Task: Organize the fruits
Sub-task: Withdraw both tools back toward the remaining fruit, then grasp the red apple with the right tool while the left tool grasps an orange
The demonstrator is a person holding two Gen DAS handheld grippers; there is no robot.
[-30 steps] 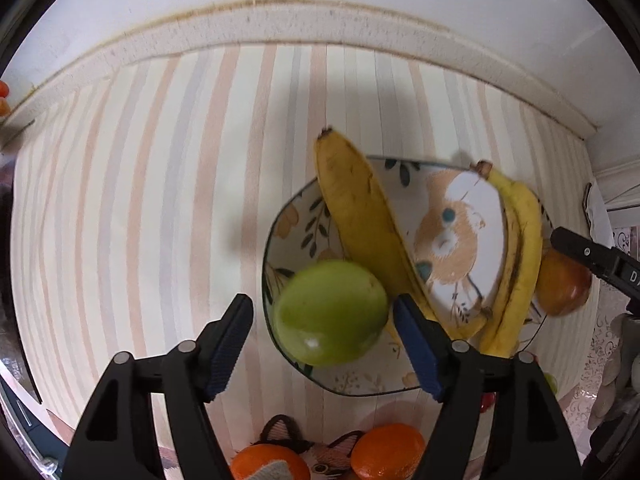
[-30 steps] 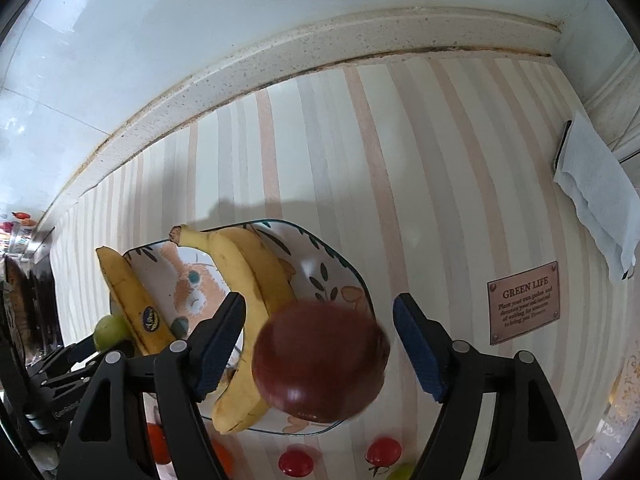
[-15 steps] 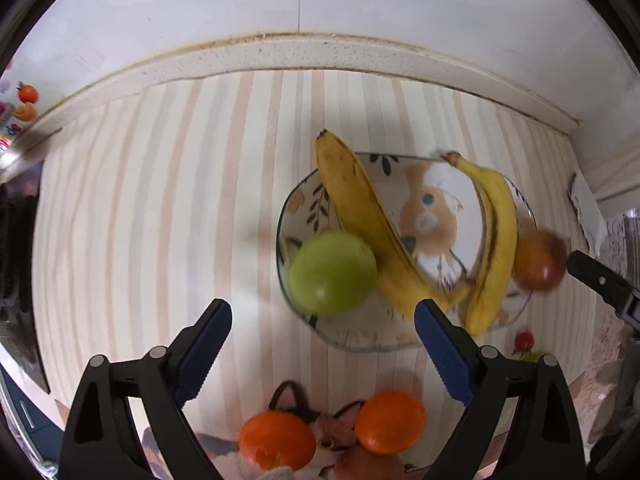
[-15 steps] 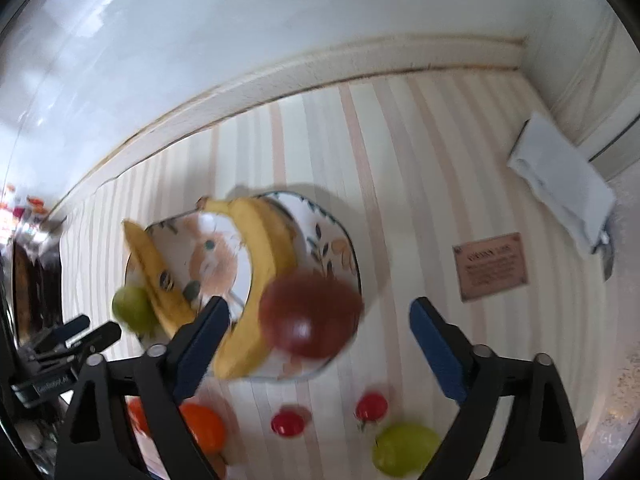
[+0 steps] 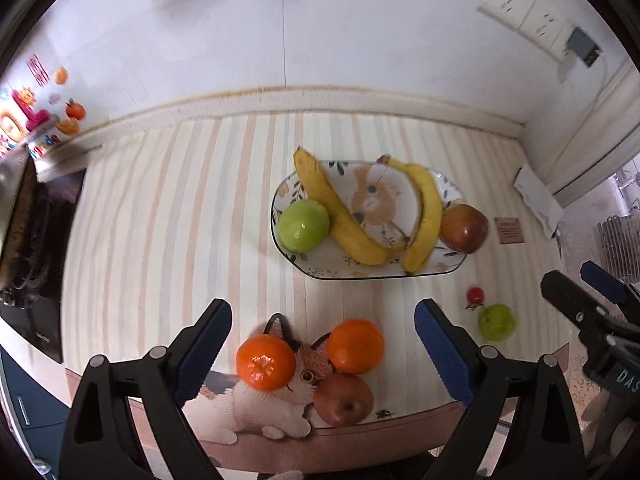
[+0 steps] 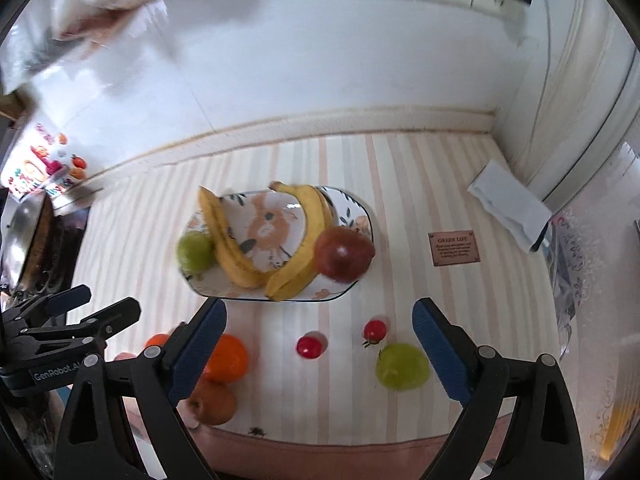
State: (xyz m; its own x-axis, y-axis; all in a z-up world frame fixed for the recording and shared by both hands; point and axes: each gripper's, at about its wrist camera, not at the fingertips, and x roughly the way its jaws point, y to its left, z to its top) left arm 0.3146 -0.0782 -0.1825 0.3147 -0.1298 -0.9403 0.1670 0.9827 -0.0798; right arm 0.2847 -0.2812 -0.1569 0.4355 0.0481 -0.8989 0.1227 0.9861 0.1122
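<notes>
A cat-patterned plate [image 5: 352, 274] [image 6: 280, 298] holds two bananas [image 5: 340, 216] [image 6: 228, 244]. A green apple [image 5: 304, 226] [image 6: 195, 251] rests at its left end and a red apple [image 5: 464, 229] [image 6: 344, 254] at its right end. My left gripper [image 5: 322, 316] [image 6: 112, 300] hangs open and empty above two oranges [image 5: 266, 367] and a second red apple [image 5: 344, 400]. High over two cherry tomatoes [image 6: 309, 347] and a small green fruit [image 6: 402, 366] [image 5: 497, 322], my right gripper [image 6: 320, 314] [image 5: 568, 276] is open too, with nothing in it.
The striped mat ends at the table's front edge [image 5: 360, 436]. A folded white cloth [image 6: 508, 208] and a brown label [image 6: 454, 248] lie at the right. A dark stove [image 5: 36, 240] sits at the left. The wall with sockets [image 5: 520, 8] rises behind.
Both grippers opened wider, leaving the green apple and the red apple on the plate, then rose and pulled back. The oranges, tomatoes and front edge came into view.
</notes>
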